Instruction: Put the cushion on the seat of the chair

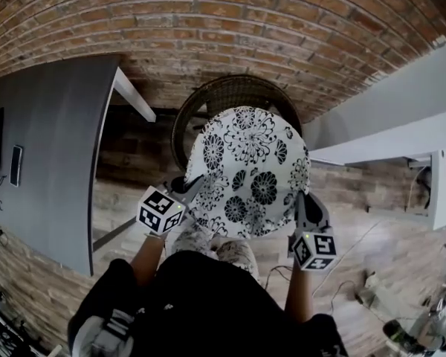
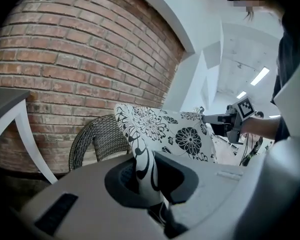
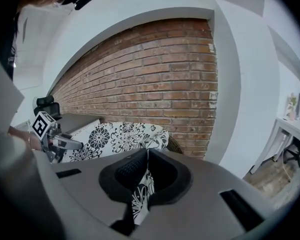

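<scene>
Head view, read left to right: a dark grey table (image 1: pixel 52 147) stood at the left against the brick wall (image 1: pixel 208 13). The left gripper (image 1: pixel 184 190) was clamped on the near-left rim of the round floral cushion (image 1: pixel 249 169). The cushion hung in front of and partly over the wicker chair (image 1: pixel 230 91), whose curved back showed beyond its far edge. The right gripper (image 1: pixel 303 201) was clamped on the near-right rim.

The left gripper view confirmed its jaws pinched on a fold of patterned fabric. The right gripper view showed the same. Both grippers were therefore holding the cushion, neither one empty.

The seat was hidden beneath the cushion, so contact with it could not be established. The cushion appeared carried, not resting.

Assessment of the placing step:
- Both grips should hold evenly, since a soft cushion held only at its near rim will likely sag or swing at the far edge.
- The far edge should be tucked inside the chair back, not on top of it.
- The cushion should come down level and centred.
- The jaws should open only once the seat bears the weight, both sides together.
</scene>
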